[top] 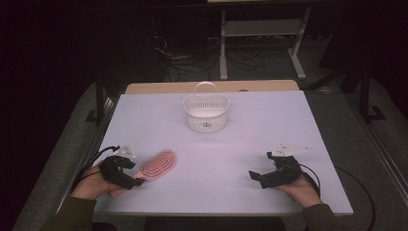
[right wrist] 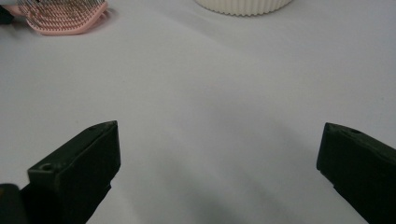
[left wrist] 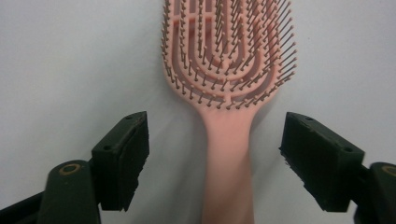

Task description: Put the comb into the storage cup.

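Note:
A pink hairbrush [top: 158,164] lies bristles up on the white table [top: 231,144] at the front left. In the left gripper view its handle [left wrist: 229,154] runs between the two black jaws, with a gap on each side and neither pad touching. My left gripper [top: 132,180] is open around that handle. My right gripper [top: 256,177] rests at the front right with its jaws wide apart over bare table. The brush head [right wrist: 63,16] shows at the top left of the right gripper view.
A white perforated basket [top: 206,112] with an upright handle stands at the middle back of the table; its ribbed wall [right wrist: 243,5] shows at the top of the right gripper view. A metal rack [top: 262,29] and cables lie on the floor behind.

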Motion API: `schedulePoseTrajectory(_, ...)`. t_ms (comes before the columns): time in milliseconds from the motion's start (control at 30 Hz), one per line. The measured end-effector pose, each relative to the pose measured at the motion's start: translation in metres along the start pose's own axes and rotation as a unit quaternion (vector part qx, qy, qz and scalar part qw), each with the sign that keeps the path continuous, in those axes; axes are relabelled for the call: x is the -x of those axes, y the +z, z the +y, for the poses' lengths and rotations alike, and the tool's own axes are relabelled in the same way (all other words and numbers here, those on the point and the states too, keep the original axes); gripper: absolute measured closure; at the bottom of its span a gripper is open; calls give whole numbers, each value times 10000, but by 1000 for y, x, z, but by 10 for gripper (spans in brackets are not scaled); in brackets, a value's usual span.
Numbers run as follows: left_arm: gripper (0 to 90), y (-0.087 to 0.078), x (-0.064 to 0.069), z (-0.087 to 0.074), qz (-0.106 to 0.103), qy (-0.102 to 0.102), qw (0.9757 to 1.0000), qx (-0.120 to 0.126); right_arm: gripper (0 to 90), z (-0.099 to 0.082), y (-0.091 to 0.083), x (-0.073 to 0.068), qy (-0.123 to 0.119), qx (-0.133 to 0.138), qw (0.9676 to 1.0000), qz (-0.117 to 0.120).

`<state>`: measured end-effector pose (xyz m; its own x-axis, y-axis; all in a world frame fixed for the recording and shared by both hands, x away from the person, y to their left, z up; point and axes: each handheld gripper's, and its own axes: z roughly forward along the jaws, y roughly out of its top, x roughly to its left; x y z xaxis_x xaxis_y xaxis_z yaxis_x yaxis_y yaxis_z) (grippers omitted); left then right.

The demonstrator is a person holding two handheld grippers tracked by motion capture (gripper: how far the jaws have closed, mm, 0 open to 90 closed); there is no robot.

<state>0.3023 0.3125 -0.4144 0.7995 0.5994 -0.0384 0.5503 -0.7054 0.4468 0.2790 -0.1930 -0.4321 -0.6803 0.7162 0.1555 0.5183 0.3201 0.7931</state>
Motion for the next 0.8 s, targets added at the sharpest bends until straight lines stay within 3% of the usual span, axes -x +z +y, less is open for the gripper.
schedulePoseTrajectory(800,504,5,7,4,12,180,9995,-267,0,0,0,0,0,4,10000,-5)
